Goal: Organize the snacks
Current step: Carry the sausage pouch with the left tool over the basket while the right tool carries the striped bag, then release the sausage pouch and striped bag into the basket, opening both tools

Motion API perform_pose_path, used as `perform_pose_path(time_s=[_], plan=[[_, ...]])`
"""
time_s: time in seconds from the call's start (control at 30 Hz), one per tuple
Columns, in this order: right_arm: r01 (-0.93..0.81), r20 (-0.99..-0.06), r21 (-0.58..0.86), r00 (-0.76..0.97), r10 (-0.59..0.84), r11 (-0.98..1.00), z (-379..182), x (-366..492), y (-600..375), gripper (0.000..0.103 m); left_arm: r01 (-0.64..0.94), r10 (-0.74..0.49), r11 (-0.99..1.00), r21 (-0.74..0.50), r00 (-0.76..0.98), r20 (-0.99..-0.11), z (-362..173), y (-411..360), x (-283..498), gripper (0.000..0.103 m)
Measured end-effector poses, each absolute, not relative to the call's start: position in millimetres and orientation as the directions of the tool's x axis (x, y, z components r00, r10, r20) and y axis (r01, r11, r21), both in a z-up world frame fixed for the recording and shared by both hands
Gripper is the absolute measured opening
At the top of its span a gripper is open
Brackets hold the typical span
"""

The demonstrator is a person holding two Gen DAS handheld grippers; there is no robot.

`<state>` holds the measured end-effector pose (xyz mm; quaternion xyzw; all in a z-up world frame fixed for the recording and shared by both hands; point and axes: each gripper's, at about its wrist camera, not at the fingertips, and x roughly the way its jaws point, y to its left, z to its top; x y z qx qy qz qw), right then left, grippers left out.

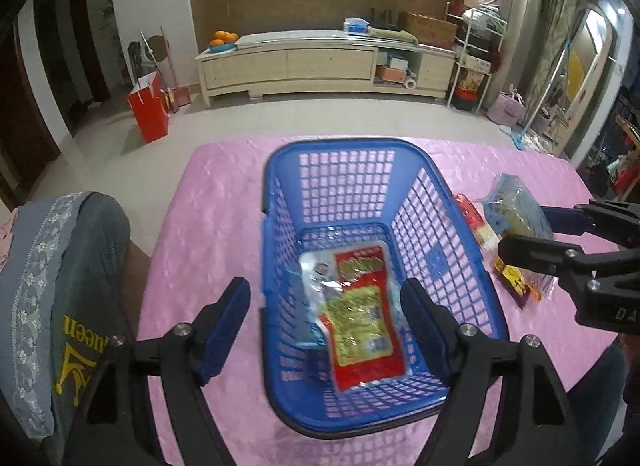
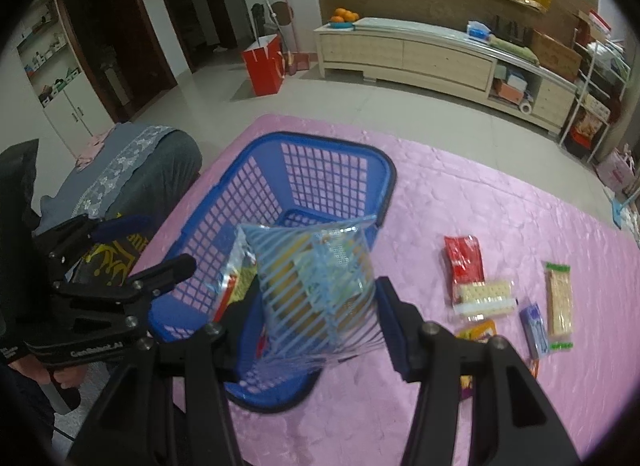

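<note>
Right hand-held gripper pinches the crinkly blue-striped clear snack bag by its edge; it could slip short of the blue plastic mesh basket, while the left hand-held gripper gapes wide.

Red snack packet lies flat inside blue basket.

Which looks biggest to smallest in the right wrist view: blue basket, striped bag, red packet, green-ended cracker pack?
1. Blue plastic mesh basket
2. Blue-striped clear snack bag, inflated by nearness to the camera
3. Red foil packet and green-ended cracker pack: too alike to rank
</note>
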<state>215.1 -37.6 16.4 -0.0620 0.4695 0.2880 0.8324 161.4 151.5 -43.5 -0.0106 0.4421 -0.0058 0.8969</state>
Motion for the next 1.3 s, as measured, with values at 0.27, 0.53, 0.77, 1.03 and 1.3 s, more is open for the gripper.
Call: perform_pose_path(time_s=[0.27,0.53,0.77,1.03,1.3], plan=[[-0.588,-0.816,0.142,0.387,0.431,0.796,22.1,240.3,-4.4,0.058,-0.064,-0.023,0.995,-0.076,0.592,-0.806,-40.0,180.7,184.6,0.076],[-0.592,-0.838,0.137,0.358,0.412,0.794,8.2,276.5,15.6,0.058,-0.082,0.006,0.995,-0.051,0.583,-0.812,-39.9,189.2,209.8,0.076],[-0.567,-0.856,0.124,0.354,0.377,0.814,-14.1,297.2,23.7,0.061,-0.116,0.018,0.991,-0.058,0.562,-0.827,-53.0,196.5,228.0,0.076],[-0.546,-0.831,0.12,0.402,0.385,0.829,-0.8,287.2,6.5,0.084,-0.126,0.014,0.989,-0.072,0.572,-0.82,-46.4,190.7,218.2,0.076],[-0.534,-0.828,0.112,0.417,0.376,0.838,29.8,251.0,-26.1,0.084,-0.092,-0.004,0.993,-0.075,0.604,-0.797,-20.2,166.2,191.7,0.076]])
